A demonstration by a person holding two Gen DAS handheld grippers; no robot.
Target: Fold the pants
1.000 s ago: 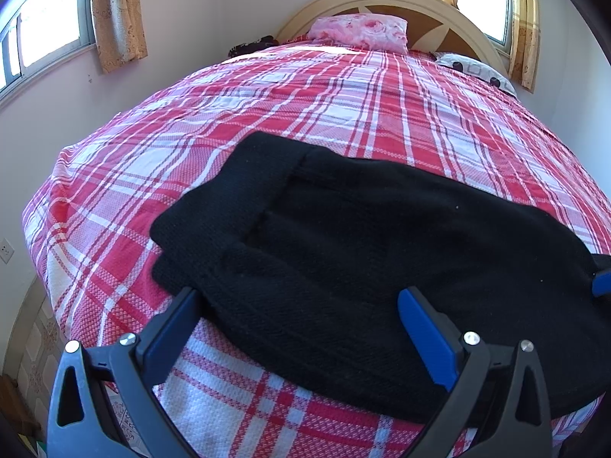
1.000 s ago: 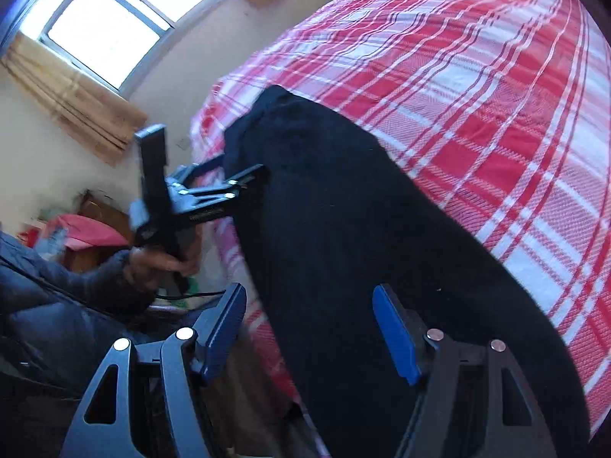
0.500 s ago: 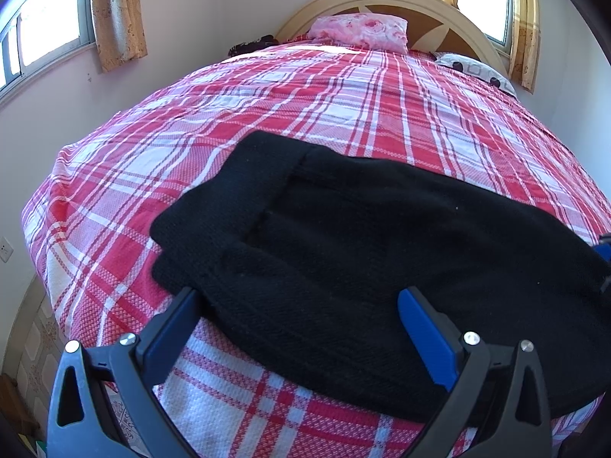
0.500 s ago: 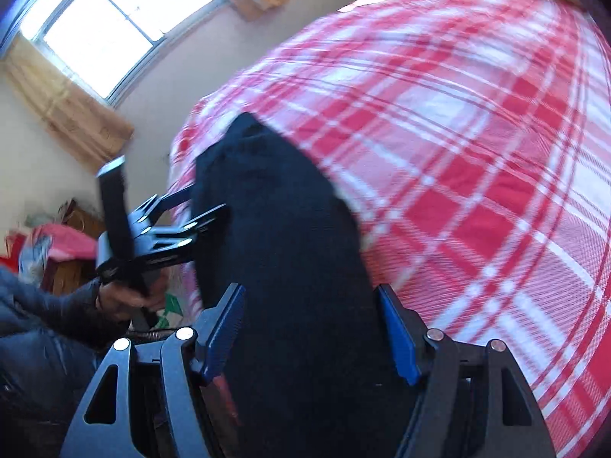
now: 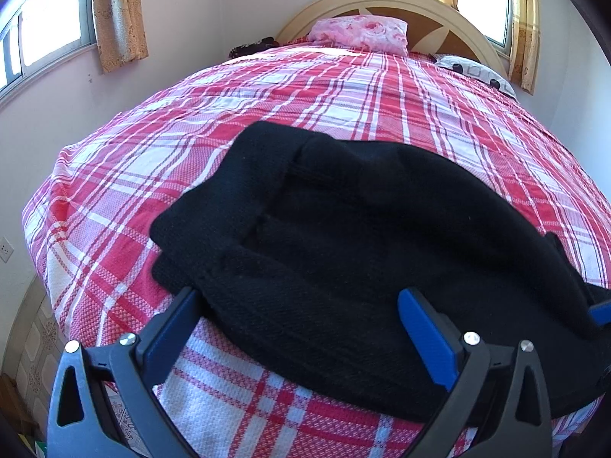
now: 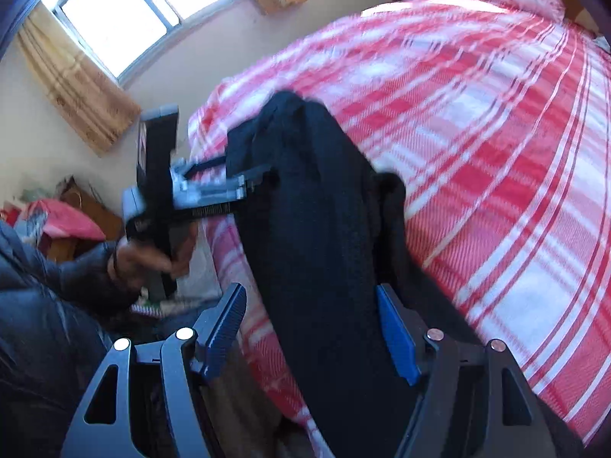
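Both the left gripper (image 5: 299, 318) and right gripper (image 6: 311, 330) are gaping wide over black pants (image 5: 362, 236) lying on the bed (image 5: 343, 91)

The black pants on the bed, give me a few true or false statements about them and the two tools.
1. The black pants lie on a red plaid bedspread. True.
2. The left tool is clamped shut on the pants. False: its fingers are spread apart.
3. A pink pillow sits by the headboard. True.
4. The right tool is closed. False: open, with the pants between its fingers.
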